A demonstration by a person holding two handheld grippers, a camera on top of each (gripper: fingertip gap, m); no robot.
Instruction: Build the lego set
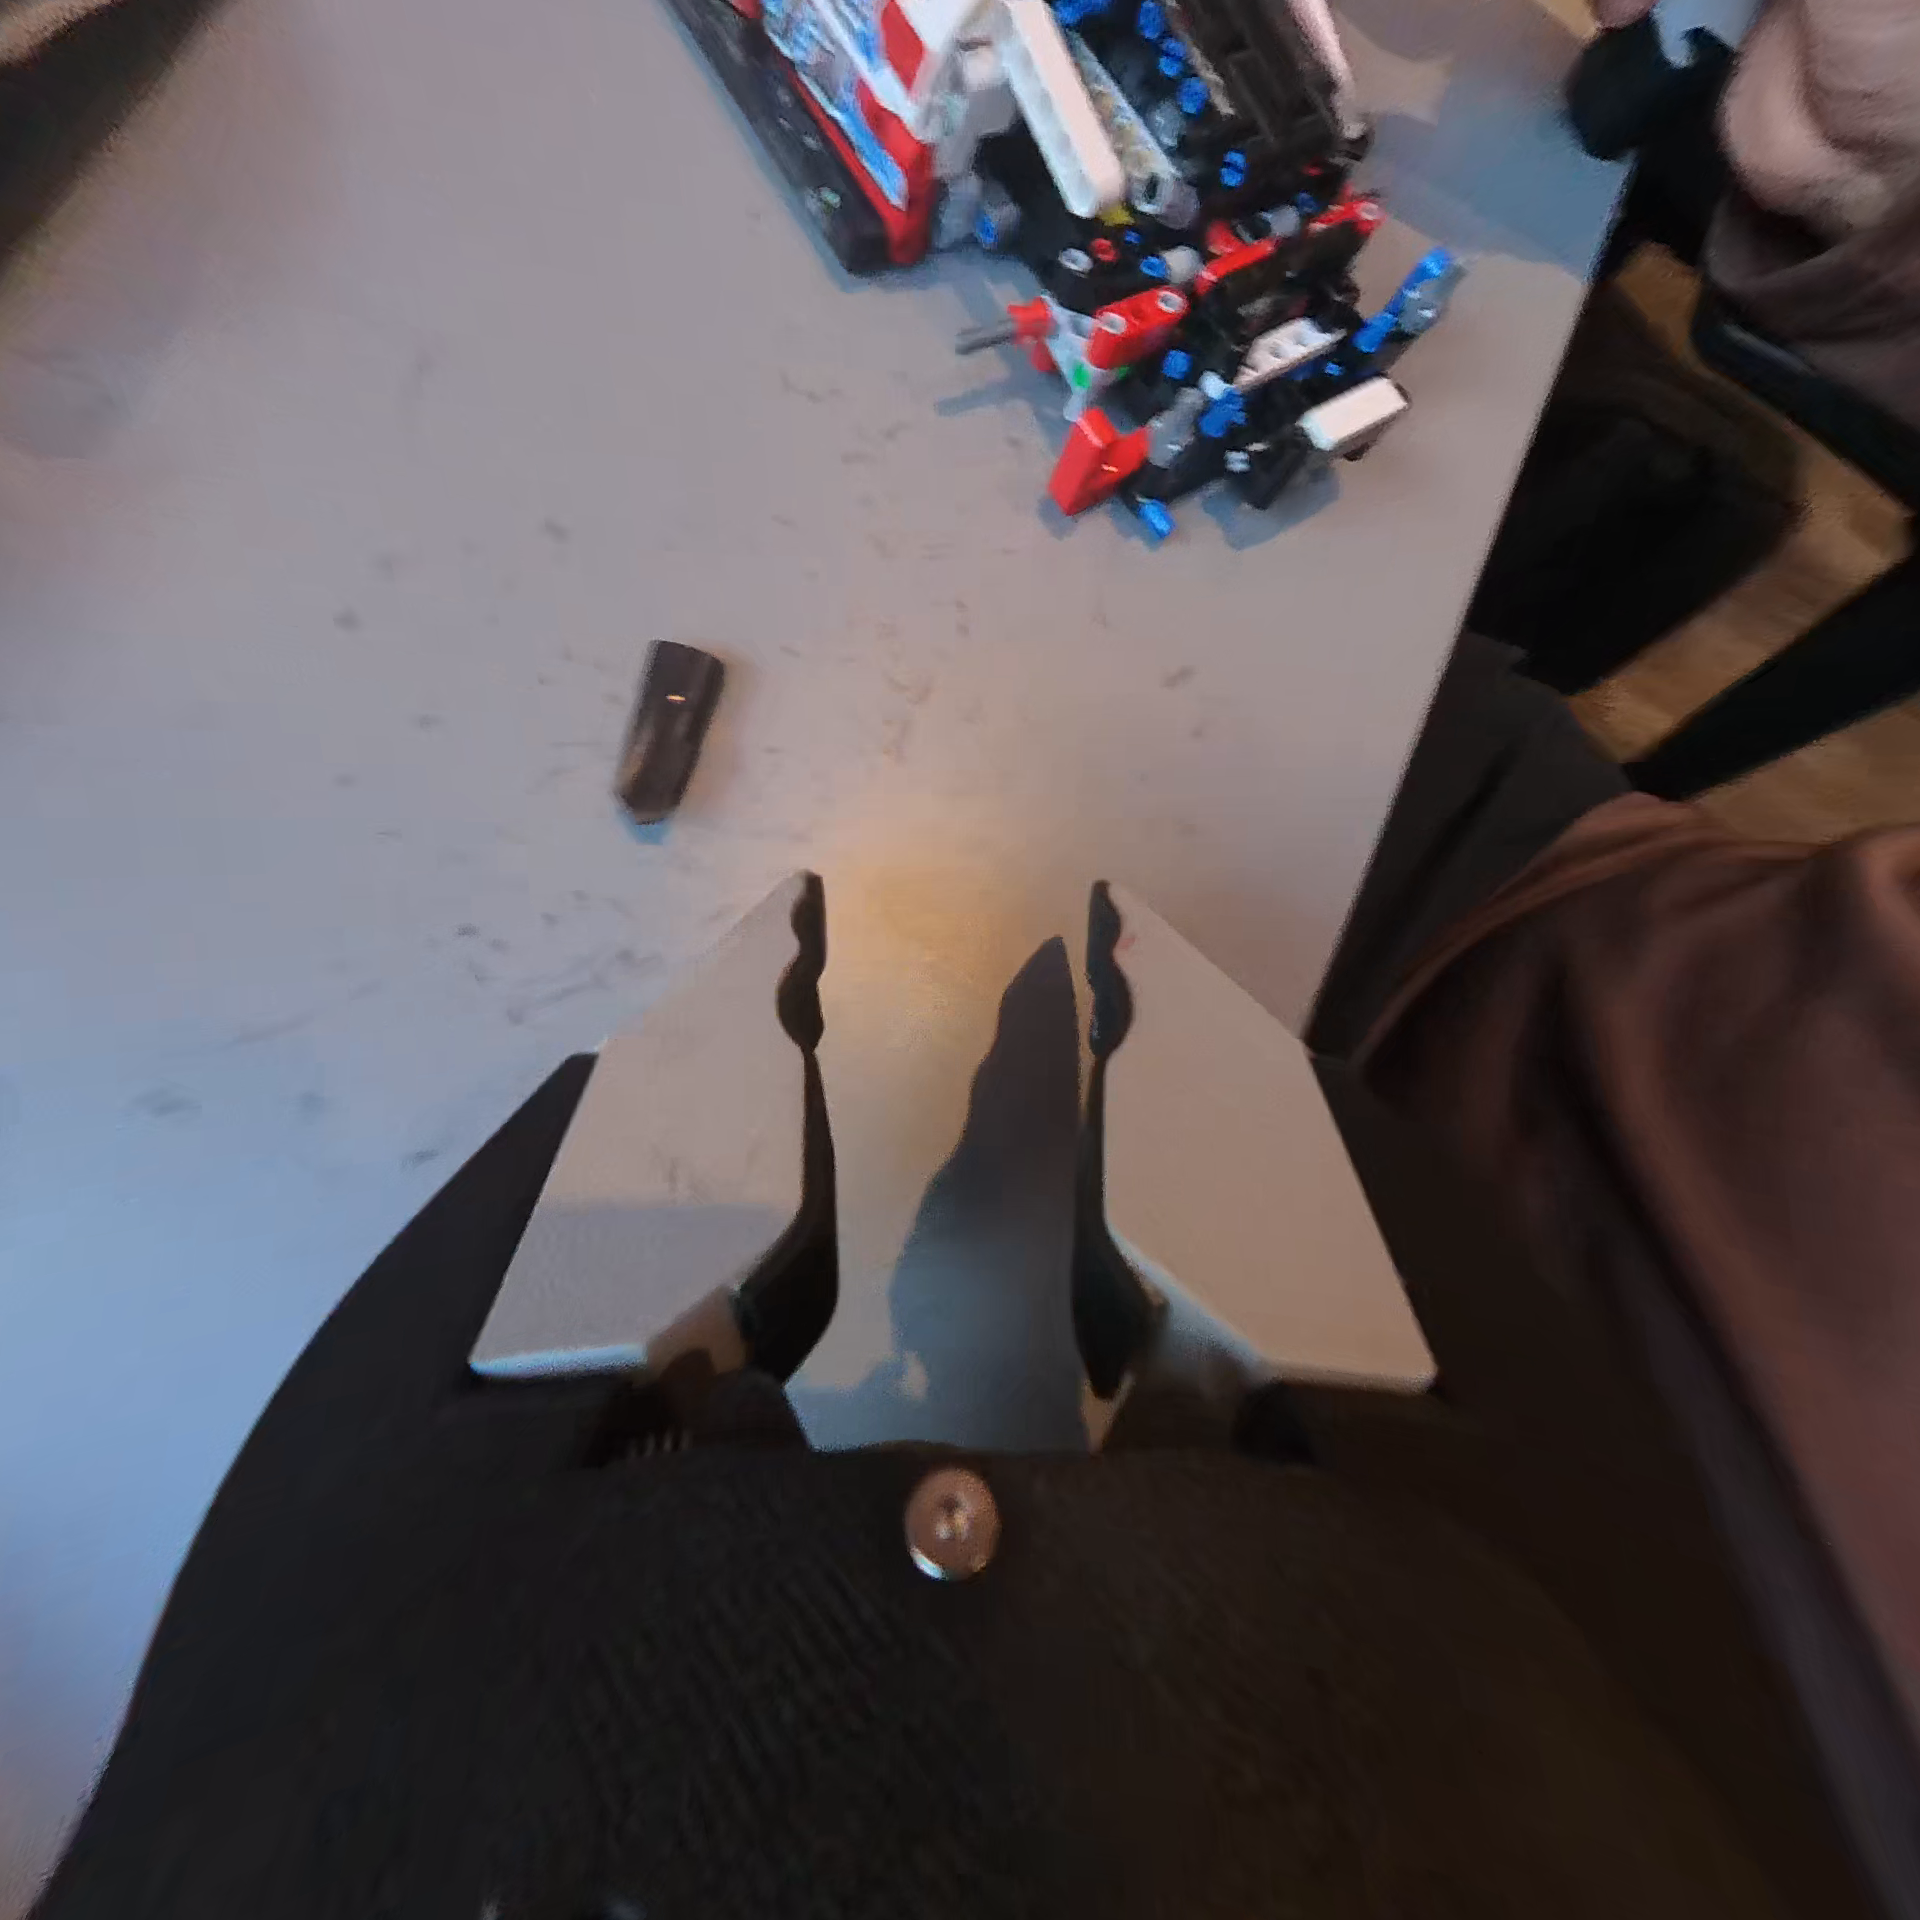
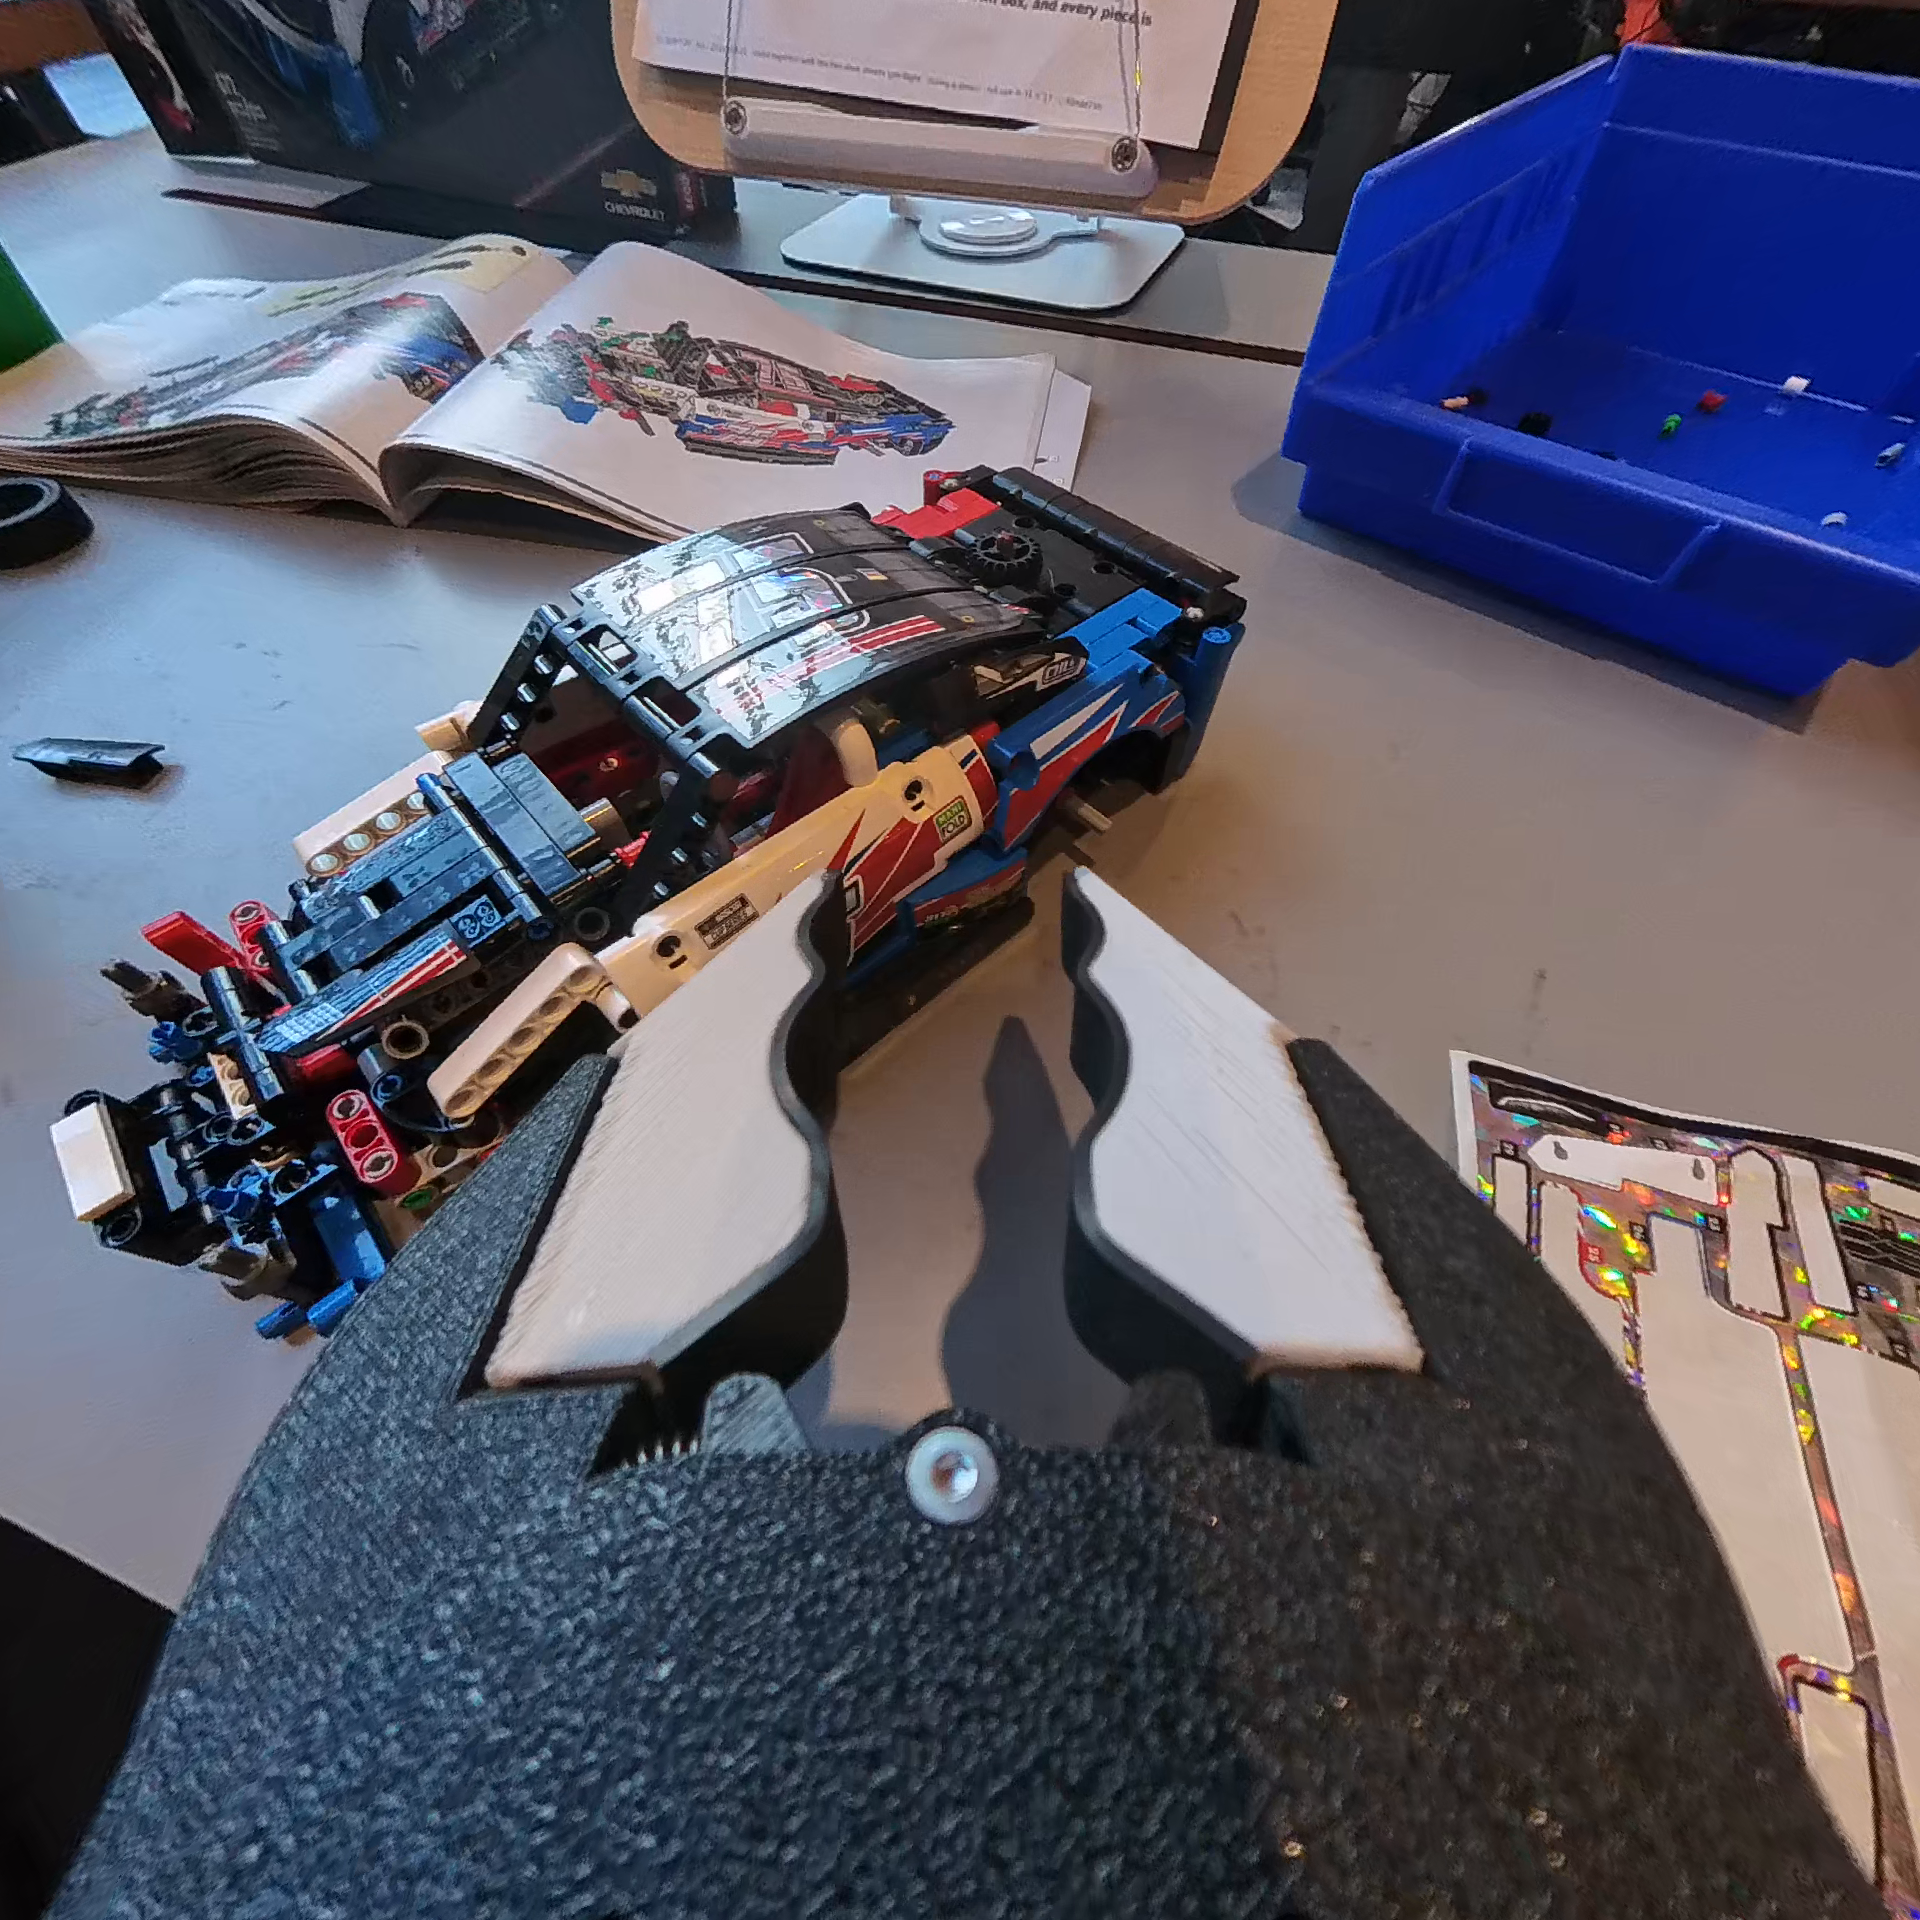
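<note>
Both my grippers, left [image 1: 951, 914] and right [image 2: 948, 904], gape empty. Car [image 2: 665, 831] sits on the desk [image 2: 1455, 883], nose unfinished, probably brittle; I'd hold its stiff white side.

Table [image 2: 1455, 883]: grey, scuffed.
Centre: lego car [image 2: 727, 790].
Upper left: open instruction booklet [image 2: 499, 395] — loose black piece [image 2: 88, 758] below.
Upper right: blue bin [image 2: 1621, 416].
Lower right: sticker sheet [image 2: 1714, 1299].

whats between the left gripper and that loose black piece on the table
Nothing: in the left wrist view only bare grey table separates the left gripper from the loose black piece.
</note>
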